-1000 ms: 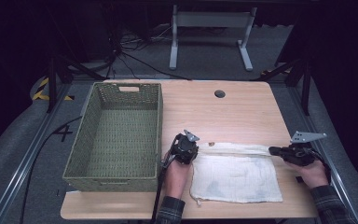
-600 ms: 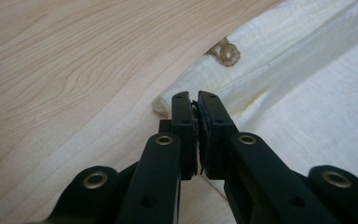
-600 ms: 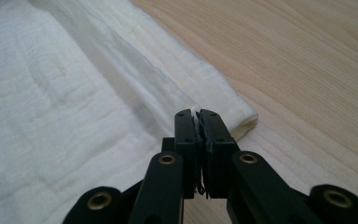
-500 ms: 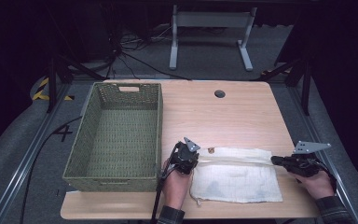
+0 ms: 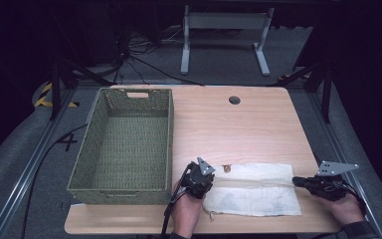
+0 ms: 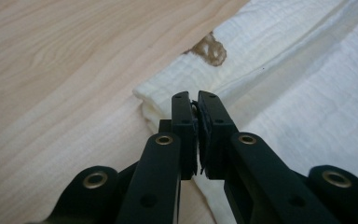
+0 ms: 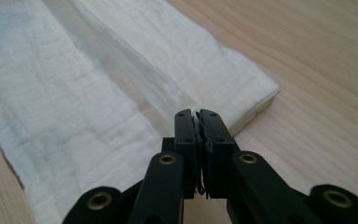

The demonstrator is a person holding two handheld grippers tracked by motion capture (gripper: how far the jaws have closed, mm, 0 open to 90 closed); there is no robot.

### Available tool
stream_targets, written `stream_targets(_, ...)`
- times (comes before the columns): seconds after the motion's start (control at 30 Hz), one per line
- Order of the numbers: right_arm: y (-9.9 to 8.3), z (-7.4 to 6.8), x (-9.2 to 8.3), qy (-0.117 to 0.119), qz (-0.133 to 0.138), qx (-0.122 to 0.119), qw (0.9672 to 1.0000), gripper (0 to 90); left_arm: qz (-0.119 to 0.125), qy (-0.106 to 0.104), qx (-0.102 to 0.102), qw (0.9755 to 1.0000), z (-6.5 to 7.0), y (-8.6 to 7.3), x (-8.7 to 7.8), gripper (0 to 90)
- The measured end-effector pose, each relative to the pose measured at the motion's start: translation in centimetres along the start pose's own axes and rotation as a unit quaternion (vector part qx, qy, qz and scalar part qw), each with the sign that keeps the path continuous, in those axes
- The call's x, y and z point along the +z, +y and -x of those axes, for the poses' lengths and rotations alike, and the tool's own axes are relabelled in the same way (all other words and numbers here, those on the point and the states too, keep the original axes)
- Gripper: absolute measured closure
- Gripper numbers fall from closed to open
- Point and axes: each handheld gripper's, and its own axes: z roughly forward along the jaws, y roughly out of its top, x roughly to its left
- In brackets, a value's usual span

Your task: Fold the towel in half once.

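Observation:
A white cloth (image 5: 253, 196) lies on the wooden table (image 5: 229, 124) near its front edge, with a raised crease running across it from one gripper to the other. My left gripper (image 5: 213, 180) is at the cloth's left end, shut on a pinch of the fabric (image 6: 298, 93) at the crease. Its jaws (image 6: 196, 100) stand almost together, and a small brown loop (image 6: 212, 49) sits just beyond them. At the cloth's right end my right gripper (image 5: 295, 181) is shut on the same crease (image 7: 74, 116), jaws (image 7: 196, 114) nearly touching. A hand holds each gripper from the front edge.
A green woven basket (image 5: 170, 134) stands on the left half of the table, close to my left gripper. A round cable hole (image 5: 235, 100) sits near the far edge. Beyond the table are a metal stand (image 5: 224, 30) and cables on the dark floor.
Both grippers have moved toward the table's front edge, drawing the pinched line of cloth with them. A folded strip of cloth now lies behind the crease.

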Motion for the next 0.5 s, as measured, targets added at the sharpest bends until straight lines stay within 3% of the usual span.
stream_targets(0.27, -0.6, -0.7, 0.6, 0.007, -0.024, -0.006, 0.9997, 86.7, -0.031, -0.013, -0.001, 0.9994, 0.1, -1.3, 1.2, 85.9)
stream_targets(0.5, -0.4, -0.5, 0.9, 0.003, -0.027, -0.011, 0.9996, 86.8, -0.026, -0.002, 0.002, 0.9997, -0.2, -1.1, 1.7, 85.8)
